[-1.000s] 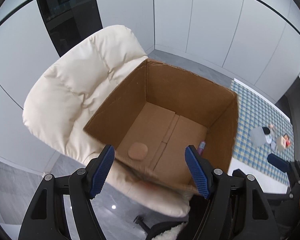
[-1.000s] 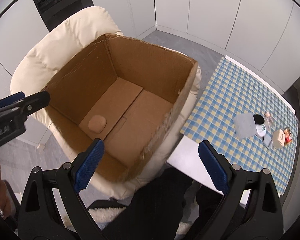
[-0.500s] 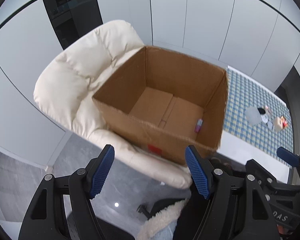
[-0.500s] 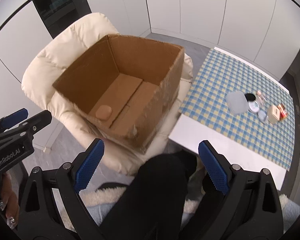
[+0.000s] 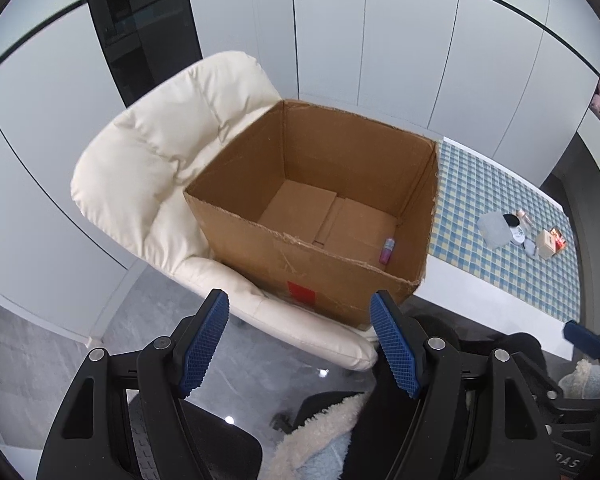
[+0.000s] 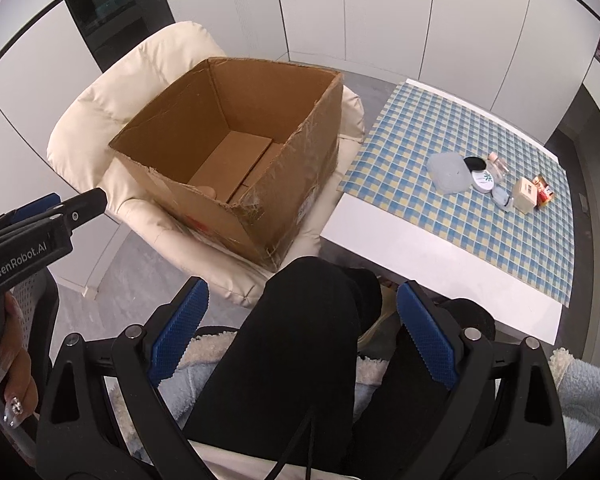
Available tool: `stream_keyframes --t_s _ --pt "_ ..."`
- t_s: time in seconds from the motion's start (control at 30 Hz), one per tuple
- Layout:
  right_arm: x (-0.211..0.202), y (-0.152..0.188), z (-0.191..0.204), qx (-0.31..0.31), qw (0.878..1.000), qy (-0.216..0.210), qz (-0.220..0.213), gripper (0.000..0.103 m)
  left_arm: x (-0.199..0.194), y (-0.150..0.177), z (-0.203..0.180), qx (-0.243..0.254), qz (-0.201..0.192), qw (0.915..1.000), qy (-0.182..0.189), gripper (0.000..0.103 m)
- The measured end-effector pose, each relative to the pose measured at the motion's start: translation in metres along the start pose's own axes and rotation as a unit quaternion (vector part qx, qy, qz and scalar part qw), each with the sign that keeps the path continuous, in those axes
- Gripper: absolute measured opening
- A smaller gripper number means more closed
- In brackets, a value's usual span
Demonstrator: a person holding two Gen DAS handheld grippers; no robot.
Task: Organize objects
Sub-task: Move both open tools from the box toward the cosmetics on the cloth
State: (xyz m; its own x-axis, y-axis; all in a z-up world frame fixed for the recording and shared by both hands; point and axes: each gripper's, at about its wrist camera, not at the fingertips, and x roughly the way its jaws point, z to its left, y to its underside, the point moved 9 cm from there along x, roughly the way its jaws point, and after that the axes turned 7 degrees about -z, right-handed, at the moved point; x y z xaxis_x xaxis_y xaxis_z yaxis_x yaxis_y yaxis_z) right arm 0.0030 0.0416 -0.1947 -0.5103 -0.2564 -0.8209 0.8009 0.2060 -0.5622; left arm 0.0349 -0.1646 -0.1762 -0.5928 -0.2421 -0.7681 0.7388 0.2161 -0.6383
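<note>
An open cardboard box (image 5: 328, 276) sits on a cream padded chair (image 5: 156, 168); it also shows in the right wrist view (image 6: 284, 184). Inside lie a small pink bottle (image 5: 388, 250) and a tan round pad (image 6: 207, 191). My left gripper (image 5: 300, 340) is open and empty, well back from the box. My right gripper (image 6: 302, 332) is open and empty above the person's black-clad knee (image 6: 312, 320). Several small items stay on the checked tablecloth (image 6: 440, 128): a grey lid (image 6: 448, 172), a white round tin (image 6: 485, 181), a cream box (image 6: 525, 196).
The white table (image 6: 432, 252) stands right of the chair. White cabinet walls and a dark glass panel (image 5: 140, 28) lie behind. The left gripper's body (image 6: 32, 236) shows at the left of the right wrist view. Grey floor lies below.
Both grippers have pulled back and away from the box, which now looks smaller and farther. Both stay open and empty.
</note>
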Motion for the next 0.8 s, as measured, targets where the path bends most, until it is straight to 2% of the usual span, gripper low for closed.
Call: stream_keyframes --t_s 0.17,0.43,0.8 --pt "-0.005 -0.004 -0.006 0.000 1.000 0.016 -0.010 0.097 0.003 0.002 -0.008 0.004 -0.001 1.0000 0.008 0.074" --pt "-0.011 -0.013 -0.036 0.032 0.999 0.029 -0.024 0.097 0.015 -0.003 -0.045 0.037 -0.003 0.9989 0.027 0.074" --pt "-0.029 -0.004 -0.109 0.077 0.994 0.075 -0.036 0.097 0.021 -0.014 -0.112 0.071 -0.012 0.9940 0.083 0.074"
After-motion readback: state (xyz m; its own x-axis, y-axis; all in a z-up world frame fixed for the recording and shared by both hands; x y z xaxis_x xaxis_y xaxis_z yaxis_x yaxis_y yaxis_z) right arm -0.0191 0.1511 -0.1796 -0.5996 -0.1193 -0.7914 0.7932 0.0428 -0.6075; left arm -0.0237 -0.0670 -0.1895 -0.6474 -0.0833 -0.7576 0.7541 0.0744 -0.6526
